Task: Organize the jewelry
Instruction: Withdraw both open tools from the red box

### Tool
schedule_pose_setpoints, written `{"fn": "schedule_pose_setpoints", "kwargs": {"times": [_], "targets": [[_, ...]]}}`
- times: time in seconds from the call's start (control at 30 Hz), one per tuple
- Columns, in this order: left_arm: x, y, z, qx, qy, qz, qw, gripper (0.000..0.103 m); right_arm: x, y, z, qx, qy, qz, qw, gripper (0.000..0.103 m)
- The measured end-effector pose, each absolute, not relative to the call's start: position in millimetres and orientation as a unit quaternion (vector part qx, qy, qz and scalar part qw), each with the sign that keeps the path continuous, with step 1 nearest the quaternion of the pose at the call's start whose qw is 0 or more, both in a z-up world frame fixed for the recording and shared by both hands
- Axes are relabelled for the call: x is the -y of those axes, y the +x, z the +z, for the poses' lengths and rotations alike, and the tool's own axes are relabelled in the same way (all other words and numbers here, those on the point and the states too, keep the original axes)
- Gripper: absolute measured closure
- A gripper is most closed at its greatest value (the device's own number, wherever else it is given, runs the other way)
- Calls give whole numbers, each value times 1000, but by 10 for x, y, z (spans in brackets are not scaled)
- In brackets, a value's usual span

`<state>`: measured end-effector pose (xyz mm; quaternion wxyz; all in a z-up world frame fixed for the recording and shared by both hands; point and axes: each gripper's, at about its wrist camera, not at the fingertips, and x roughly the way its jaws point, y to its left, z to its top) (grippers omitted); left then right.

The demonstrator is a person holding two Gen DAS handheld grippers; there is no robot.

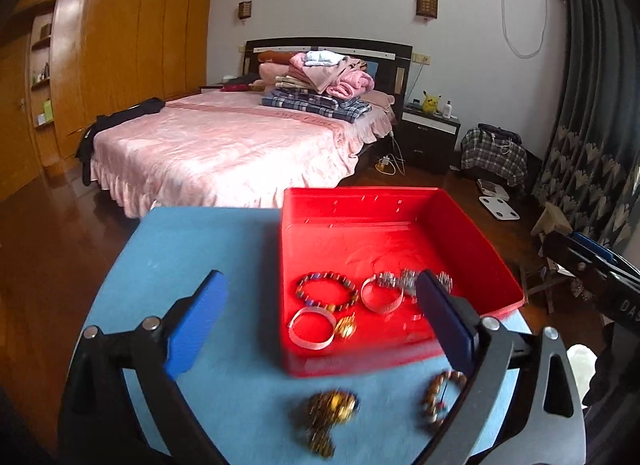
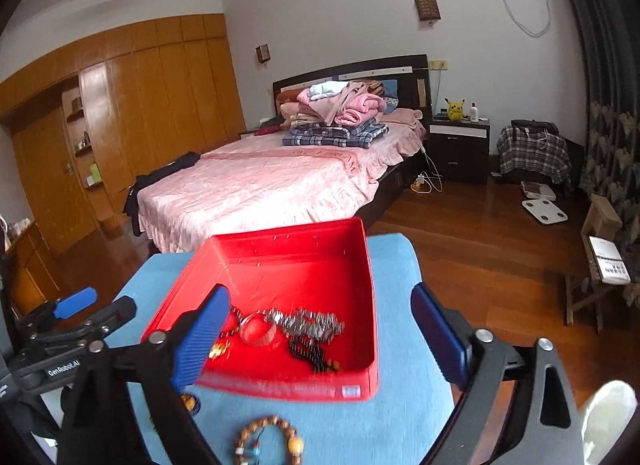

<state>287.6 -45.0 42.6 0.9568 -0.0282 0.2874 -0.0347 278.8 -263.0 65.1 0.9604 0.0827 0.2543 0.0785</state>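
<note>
A red tray (image 1: 472, 225) sits on a blue mat (image 1: 200, 241). It holds a coloured bead bracelet (image 1: 326, 291), two clear bangles (image 1: 312, 329), a gold piece (image 1: 346, 329) and a silver chain (image 1: 404, 279). On the mat in front lie a gold ornament (image 1: 330, 409) and a wooden bead bracelet (image 1: 440, 397). My left gripper (image 1: 320, 321) is open and empty above the tray's near edge. My right gripper (image 2: 320, 333) is open and empty over the tray (image 2: 280, 249), above the silver chain (image 2: 308, 321) and a dark bead strand (image 2: 312, 353). The wooden bracelet (image 2: 268, 441) lies below it.
The mat covers a small table (image 2: 396, 305) with a wooden floor (image 2: 480, 233) all round. A pink bed (image 1: 224, 145) stands behind, with a wardrobe (image 1: 120, 45) to the left. The left gripper (image 2: 76, 305) shows at the left edge of the right wrist view.
</note>
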Motion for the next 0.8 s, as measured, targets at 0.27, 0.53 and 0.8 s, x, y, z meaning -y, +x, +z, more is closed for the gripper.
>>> {"fn": "schedule_pose_setpoints", "kwargs": {"times": [0.27, 0.53, 0.8], "targets": [[337, 2430, 173, -306, -21, -19, 951, 8, 2573, 2404, 410, -272, 92, 82, 954, 10], [317, 2166, -154, -335, -20, -18, 942, 8, 2552, 2210, 61, -307, 96, 69, 944, 10], [346, 2143, -348, -351, -20, -19, 936, 8, 2511, 2154, -88, -323, 97, 72, 939, 10]]}}
